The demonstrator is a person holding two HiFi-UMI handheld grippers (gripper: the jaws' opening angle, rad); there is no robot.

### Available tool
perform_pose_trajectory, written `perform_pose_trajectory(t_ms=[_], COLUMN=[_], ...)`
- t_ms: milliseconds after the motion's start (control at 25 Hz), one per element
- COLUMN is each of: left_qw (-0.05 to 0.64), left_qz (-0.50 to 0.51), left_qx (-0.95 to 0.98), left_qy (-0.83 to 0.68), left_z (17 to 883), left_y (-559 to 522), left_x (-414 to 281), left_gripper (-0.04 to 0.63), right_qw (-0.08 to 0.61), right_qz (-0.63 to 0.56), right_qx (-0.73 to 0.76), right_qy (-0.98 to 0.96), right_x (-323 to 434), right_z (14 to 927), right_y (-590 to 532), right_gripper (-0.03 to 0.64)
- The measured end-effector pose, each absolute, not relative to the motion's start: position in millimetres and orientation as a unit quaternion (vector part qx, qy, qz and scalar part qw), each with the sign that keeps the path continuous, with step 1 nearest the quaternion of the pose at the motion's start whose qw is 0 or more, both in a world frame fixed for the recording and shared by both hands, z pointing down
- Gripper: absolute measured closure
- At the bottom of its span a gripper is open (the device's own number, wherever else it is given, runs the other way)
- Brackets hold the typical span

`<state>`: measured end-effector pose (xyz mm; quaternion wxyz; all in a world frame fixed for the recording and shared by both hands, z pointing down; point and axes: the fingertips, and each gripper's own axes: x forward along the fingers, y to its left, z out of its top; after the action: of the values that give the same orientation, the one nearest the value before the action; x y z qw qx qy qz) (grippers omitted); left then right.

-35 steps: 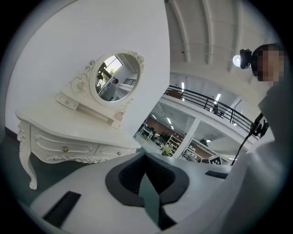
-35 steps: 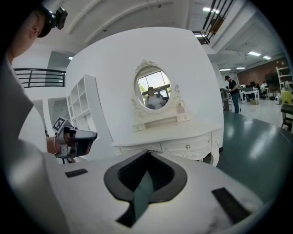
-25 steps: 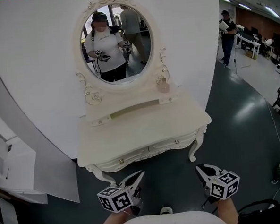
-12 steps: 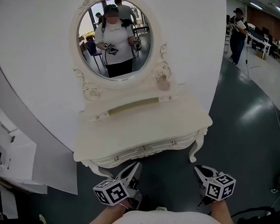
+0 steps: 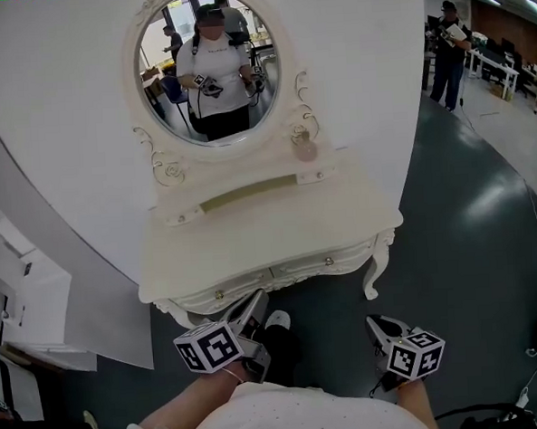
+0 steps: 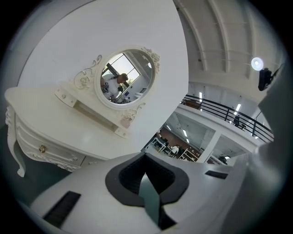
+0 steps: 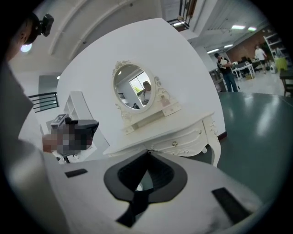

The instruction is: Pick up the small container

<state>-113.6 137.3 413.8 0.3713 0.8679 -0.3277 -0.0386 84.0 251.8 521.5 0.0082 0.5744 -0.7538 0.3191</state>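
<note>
A curved white wall panel [image 5: 64, 131] stood on the dark green floor [image 5: 468, 215], and the ornate cream bench [image 5: 278, 227] was set against it. The bench had curved legs and two shallow drawers across its front, each with a small round knob [image 5: 328, 261]. At the back of its top ran a low raised shelf [image 5: 249, 190], and above that rose an oval mirror [image 5: 207, 68] in a carved frame, showing the reflection of the person holding the tools. Another person [image 5: 446, 49] stood well apart at the far right of the room.

Both tools hung low in front of the bench, near the person's body and clear of the bench edge. The left tool [image 5: 253, 308] pointed up toward the drawer front, with its jaws closed together and nothing between them. The right tool [image 5: 377, 325] sat near the bench's right leg, jaws likewise closed and empty.

The small container [image 5: 304, 144], a pale pinkish piece, stood upright on the raised shelf just beside the mirror's lower right frame, well apart from both tools.
</note>
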Motion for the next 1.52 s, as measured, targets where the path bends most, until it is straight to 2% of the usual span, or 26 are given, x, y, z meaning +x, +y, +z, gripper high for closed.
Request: perform_pose_trajectory(t_ms=[200,640,1520], left_qw=[0.400,0.420,0.422], left_qz=[-0.041,-0.044,-0.034], left_qx=[0.866,0.859,0.863], left_qy=[-0.298,-0.291,-0.276], left_z=[421,443,434], left_y=[140,96,-103], left_x=[-103,-101,-43], left_gripper=[0.595,0.595,0.595], right_qw=[-0.012,0.018,0.017], right_qz=[0.331,0.308,0.344], right_qx=[0.569,0.561,0.563], right_qy=[-0.753,-0.768,-0.751], right_x=[71,61,104], right_z=[520,506,498], right_y=[253,197,17], right_gripper=[0.618,0.618,0.618])
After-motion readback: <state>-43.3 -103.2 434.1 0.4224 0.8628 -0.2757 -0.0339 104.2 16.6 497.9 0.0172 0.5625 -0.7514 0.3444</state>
